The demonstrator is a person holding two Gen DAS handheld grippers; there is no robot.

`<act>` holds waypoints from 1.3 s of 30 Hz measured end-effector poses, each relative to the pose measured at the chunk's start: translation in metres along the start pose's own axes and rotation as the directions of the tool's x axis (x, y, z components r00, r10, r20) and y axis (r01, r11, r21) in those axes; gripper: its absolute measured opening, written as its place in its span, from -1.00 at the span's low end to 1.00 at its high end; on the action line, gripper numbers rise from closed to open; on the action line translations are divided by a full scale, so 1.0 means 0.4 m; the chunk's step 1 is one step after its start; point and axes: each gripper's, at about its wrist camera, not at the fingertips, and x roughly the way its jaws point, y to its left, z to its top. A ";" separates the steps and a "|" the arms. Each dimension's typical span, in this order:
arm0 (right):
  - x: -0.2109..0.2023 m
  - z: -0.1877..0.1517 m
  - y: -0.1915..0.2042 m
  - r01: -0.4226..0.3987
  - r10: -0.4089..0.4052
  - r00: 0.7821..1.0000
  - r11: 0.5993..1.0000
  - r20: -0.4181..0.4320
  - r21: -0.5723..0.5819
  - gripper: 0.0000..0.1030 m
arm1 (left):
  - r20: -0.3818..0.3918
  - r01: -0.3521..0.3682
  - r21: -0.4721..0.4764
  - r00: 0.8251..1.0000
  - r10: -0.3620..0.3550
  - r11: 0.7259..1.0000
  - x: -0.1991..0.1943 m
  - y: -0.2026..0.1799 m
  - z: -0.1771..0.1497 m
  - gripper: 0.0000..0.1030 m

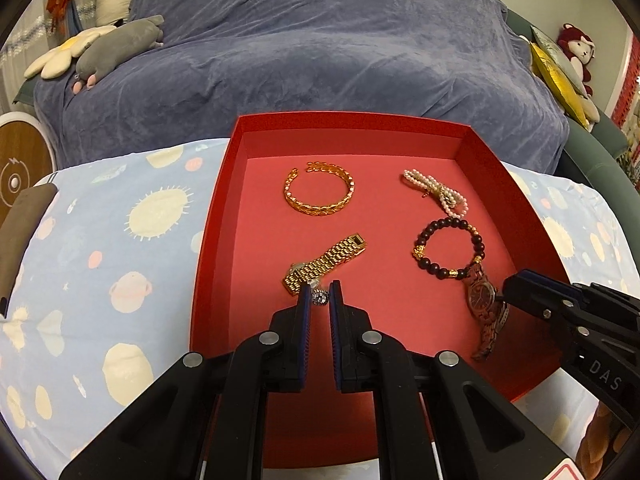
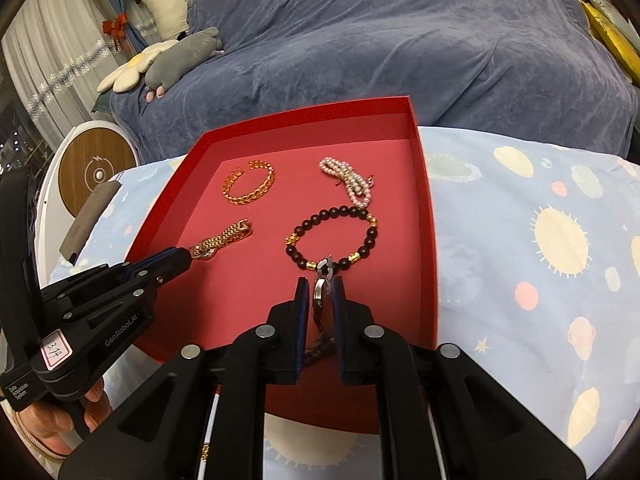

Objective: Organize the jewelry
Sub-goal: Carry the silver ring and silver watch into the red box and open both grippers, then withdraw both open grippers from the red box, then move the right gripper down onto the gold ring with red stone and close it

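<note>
- A red tray (image 1: 224, 208) lies on a surface covered by a blue cloth (image 1: 100, 248) printed with suns and planets; its near edge is hidden behind the tongs in both views.
- In the left wrist view, a gold bangle (image 1: 320, 192) lies at 11 o'clock on the tray floor, and a pearl string (image 1: 436, 192) lies bunched at 1 o'clock, its clasp hard to make out.
- A dark bead bracelet (image 1: 448, 248) lies at 3 o'clock, touching the top of a brown watch (image 1: 486, 308) at 4 o'clock.
- A gold watch (image 1: 324, 264) lies near the centre; its face is partly hidden by its own band and by the fingertips.
- The left tongs (image 1: 320, 296) are narrowed around a small sparkling ring (image 1: 320, 297), just beside the gold watch; whether the pads truly pinch it I cannot tell.
- The right tongs (image 2: 322, 292) are closed on the brown watch (image 2: 320, 296), seen edge-on, so its dial is hidden; its lower strap vanishes between the fingers.
- In the right wrist view, a hand (image 2: 52, 420) shows at 8 o'clock, mostly cut off by the frame.
- Behind the tray, a blue cover (image 1: 320, 48) drapes a sofa, with soft toys (image 1: 120, 46) at 10 o'clock.
</note>
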 end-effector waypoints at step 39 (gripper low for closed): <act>-0.193 -0.307 0.009 -0.013 0.015 0.999 0.999 -0.047 0.035 -0.21 | -0.008 0.062 -0.051 0.998 -0.063 0.997 -0.277 0.032 -0.293 0.01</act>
